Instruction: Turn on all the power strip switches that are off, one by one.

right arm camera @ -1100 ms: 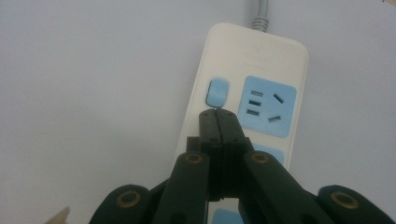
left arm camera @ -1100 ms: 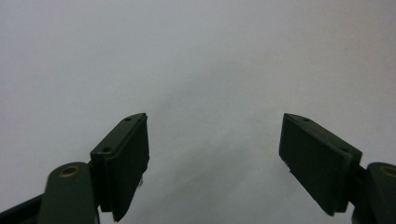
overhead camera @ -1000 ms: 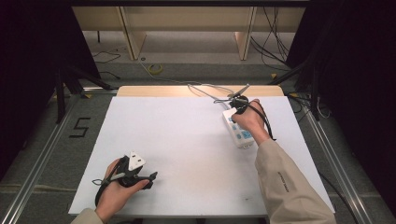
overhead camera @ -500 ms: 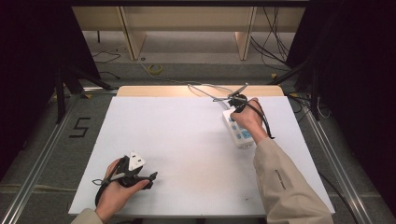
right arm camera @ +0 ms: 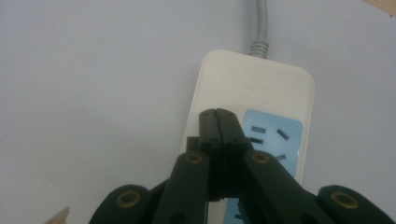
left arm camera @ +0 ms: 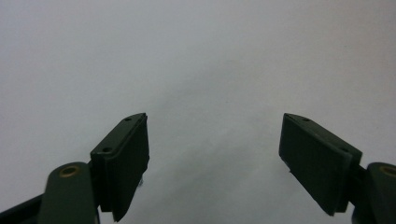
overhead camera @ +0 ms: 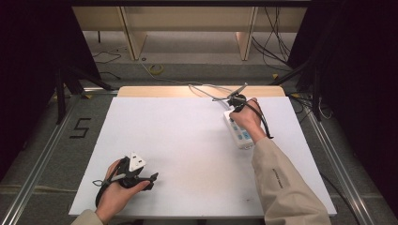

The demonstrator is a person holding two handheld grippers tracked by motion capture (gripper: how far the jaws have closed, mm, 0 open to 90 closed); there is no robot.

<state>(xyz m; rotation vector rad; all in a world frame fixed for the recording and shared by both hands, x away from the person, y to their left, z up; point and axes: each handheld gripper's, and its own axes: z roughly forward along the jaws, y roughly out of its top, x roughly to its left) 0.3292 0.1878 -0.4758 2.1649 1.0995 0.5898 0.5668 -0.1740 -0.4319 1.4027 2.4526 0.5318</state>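
A white power strip [overhead camera: 240, 133] with pale blue socket panels lies on the right part of the white table [overhead camera: 187, 136]. Its grey cable [overhead camera: 206, 90] runs off toward the far edge. My right gripper [overhead camera: 236, 104] hovers over the strip's far end. In the right gripper view its jaws [right arm camera: 219, 122] are pressed together, nothing between them, just above the first blue socket panel [right arm camera: 273, 135] near the strip's cable end [right arm camera: 259, 46]. My left gripper [overhead camera: 149, 181] rests near the front left of the table. Its fingers [left arm camera: 123, 163] stand wide apart over bare tabletop.
A wooden strip [overhead camera: 155, 91] borders the table's far edge. Loose cables [overhead camera: 277, 33] lie on the floor beyond it, between the shelf legs [overhead camera: 133, 37]. Metal rails [overhead camera: 42, 154] run along both sides of the table. A "5" [overhead camera: 80, 127] is marked on the floor at left.
The right hand has edged very slightly over the power strip, jaws still together. The left hand has stayed where it was.
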